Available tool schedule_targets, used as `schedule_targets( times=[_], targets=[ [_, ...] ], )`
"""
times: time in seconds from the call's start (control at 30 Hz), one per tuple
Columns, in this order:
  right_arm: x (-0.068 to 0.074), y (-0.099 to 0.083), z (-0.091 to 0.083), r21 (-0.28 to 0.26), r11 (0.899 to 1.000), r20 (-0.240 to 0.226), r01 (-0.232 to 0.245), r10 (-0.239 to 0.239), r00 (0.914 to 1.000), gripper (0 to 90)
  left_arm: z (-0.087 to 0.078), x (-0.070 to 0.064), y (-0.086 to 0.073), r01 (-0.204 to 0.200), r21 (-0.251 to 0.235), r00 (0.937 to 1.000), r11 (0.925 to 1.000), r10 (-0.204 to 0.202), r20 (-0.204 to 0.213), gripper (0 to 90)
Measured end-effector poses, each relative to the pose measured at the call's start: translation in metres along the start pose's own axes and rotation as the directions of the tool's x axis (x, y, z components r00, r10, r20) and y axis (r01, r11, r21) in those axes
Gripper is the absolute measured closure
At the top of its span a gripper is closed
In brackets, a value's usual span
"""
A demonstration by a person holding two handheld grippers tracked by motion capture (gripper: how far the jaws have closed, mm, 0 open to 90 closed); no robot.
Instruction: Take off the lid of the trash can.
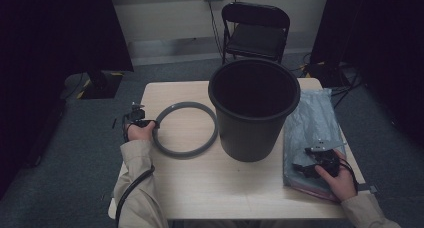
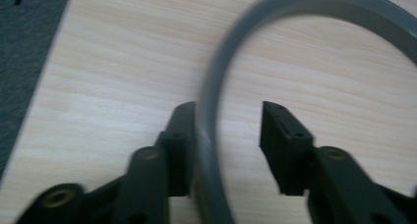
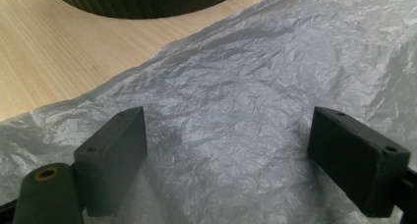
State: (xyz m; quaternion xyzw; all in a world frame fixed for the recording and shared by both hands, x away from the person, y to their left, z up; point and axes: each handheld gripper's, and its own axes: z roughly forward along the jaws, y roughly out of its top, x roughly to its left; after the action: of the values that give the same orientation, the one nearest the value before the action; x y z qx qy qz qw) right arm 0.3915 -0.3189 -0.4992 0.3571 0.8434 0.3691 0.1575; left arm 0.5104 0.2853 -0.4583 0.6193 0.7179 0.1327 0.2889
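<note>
A black bin (image 1: 253, 108) stands upright in the middle of the wooden table (image 1: 210, 188). A grey ring (image 1: 186, 129) lies flat to its left. My left gripper (image 1: 145, 123) is at the ring's left edge; its jaws are open and straddle the ring's band (image 2: 209, 116), the left jaw touching it. A crumpled grey plastic bag (image 1: 312, 123) lies flat right of the bin. My right gripper (image 1: 312, 165) hovers over the bag's near end, jaws wide open above the plastic bag (image 3: 236, 101) with nothing between them.
A black folding chair (image 1: 255, 33) stands beyond the table's far edge. Dark curtains hang at both sides. The bin's base (image 3: 142, 0) is close ahead of my right gripper. Bare wood lies along the front of the table.
</note>
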Motion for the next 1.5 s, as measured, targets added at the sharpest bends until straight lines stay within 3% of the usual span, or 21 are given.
schedule_targets(
  times=[0.07, 0.17, 0.3, 0.4, 0.47, 0.63, 0.67, 0.77, 0.87, 0.9, 1.03, 1.1, 1.13, 1.17, 1.3, 1.37, 1.43, 1.5],
  targets=[
    [0.0, 0.0, 0.0, 0.0, 1.0, 0.0, -0.001, 0.001, 1.0, 14.4, -0.005, -0.004, -0.008, -0.059, -0.022, 0.998, 0.998, 0.06, 0.021, 48.7],
    [0.0, 0.0, 0.0, 0.0, 1.0, 0.0, 0.0, 0.0, 1.0, 14.4, -0.011, -0.01, -0.02, -0.091, -0.032, 0.9946, 0.9953, 0.093, 0.046, 37.1],
    [0.0, 0.0, 0.0, 0.0, 1.0, 0.0, -0.001, 0.001, 1.0, 14.4, -0.018, -0.017, -0.042, -0.145, -0.044, 0.9857, 0.9884, 0.149, 0.08, 27.0],
    [0.0, 0.0, 0.0, 0.001, 1.0, 0.0, -0.001, 0.001, 1.0, 14.4, -0.023, -0.02, -0.055, -0.16, -0.058, 0.982, 0.9854, 0.165, 0.092, 23.7],
    [0.0, 0.0, 0.0, 0.001, 1.0, 0.0, -0.001, 0.001, 1.0, 14.4, -0.031, -0.025, -0.072, -0.189, -0.08, 0.9712, 0.9788, 0.198, 0.132, 21.5],
    [0.0, 0.0, 0.0, 0.001, 1.0, 0.0, -0.001, 0.001, 1.0, 14.4, -0.044, -0.033, -0.1, -0.244, -0.088, 0.9514, 0.9658, 0.256, 0.172, 18.2],
    [0.0, 0.0, 0.0, 0.001, 1.0, 0.0, -0.001, 0.001, 1.0, 14.4, -0.044, -0.033, -0.1, -0.244, -0.088, 0.9514, 0.9658, 0.256, 0.172, 17.7],
    [0.0, 0.0, 0.0, 0.001, 1.0, 0.0, -0.001, 0.001, 1.0, 14.4, -0.047, -0.038, -0.122, -0.279, -0.087, 0.9405, 0.9563, 0.29, 0.176, 18.2],
    [0.0, 0.0, 0.0, 0.001, 1.0, 0.0, -0.001, 0.001, 1.0, 14.4, -0.045, -0.04, -0.136, -0.295, -0.109, 0.9366, 0.9493, 0.31, 0.164, 17.8],
    [0.0, 0.0, 0.0, 0.001, 1.0, 0.0, 0.0, 0.0, 1.0, 14.4, -0.042, -0.04, -0.141, -0.321, -0.131, 0.9261, 0.9379, 0.34, 0.164, 18.0],
    [0.004, -0.002, -0.002, 0.002, 1.0, 0.007, -0.006, 0.006, 1.0, 14.5, -0.039, -0.044, -0.147, -0.39, -0.169, 0.9022, 0.905, 0.413, 0.126, 15.5],
    [0.009, -0.004, -0.005, 0.002, 1.0, 0.003, -0.004, 0.004, 1.0, 14.5, -0.037, -0.046, -0.15, -0.448, -0.178, 0.8769, 0.8759, 0.47, 0.102, 14.9],
    [0.009, -0.004, -0.005, 0.002, 1.0, 0.003, -0.004, 0.004, 1.0, 14.5, -0.037, -0.046, -0.15, -0.448, -0.178, 0.8769, 0.8759, 0.47, 0.102, 14.7],
    [0.016, -0.008, -0.009, 0.002, 1.0, -0.006, 0.004, -0.004, 1.0, 14.5, -0.036, -0.047, -0.151, -0.477, -0.181, 0.8632, 0.8602, 0.497, 0.088, 13.3],
    [0.028, -0.014, -0.02, 0.033, 0.999, -0.033, 0.023, -0.022, 0.9992, 14.5, -0.034, -0.049, -0.15, -0.474, -0.178, 0.8656, 0.8625, 0.493, 0.087, 10.3],
    [0.029, -0.014, -0.029, 0.072, 0.997, -0.09, 0.007, 0.0, 0.996, 16.8, -0.034, -0.049, -0.15, -0.476, -0.174, 0.8649, 0.8619, 0.495, 0.084, 9.5],
    [0.024, -0.01, -0.04, 0.057, 0.998, -0.122, -0.031, 0.037, 0.9918, 16.3, -0.034, -0.049, -0.15, -0.474, -0.175, 0.8664, 0.8628, 0.493, 0.081, 9.5],
    [0.021, -0.007, -0.046, 0.046, 0.998, -0.115, -0.04, 0.045, 0.9923, 15.6, -0.034, -0.05, -0.151, -0.476, -0.175, 0.8666, 0.862, 0.493, 0.075, 9.6]
  ],
)
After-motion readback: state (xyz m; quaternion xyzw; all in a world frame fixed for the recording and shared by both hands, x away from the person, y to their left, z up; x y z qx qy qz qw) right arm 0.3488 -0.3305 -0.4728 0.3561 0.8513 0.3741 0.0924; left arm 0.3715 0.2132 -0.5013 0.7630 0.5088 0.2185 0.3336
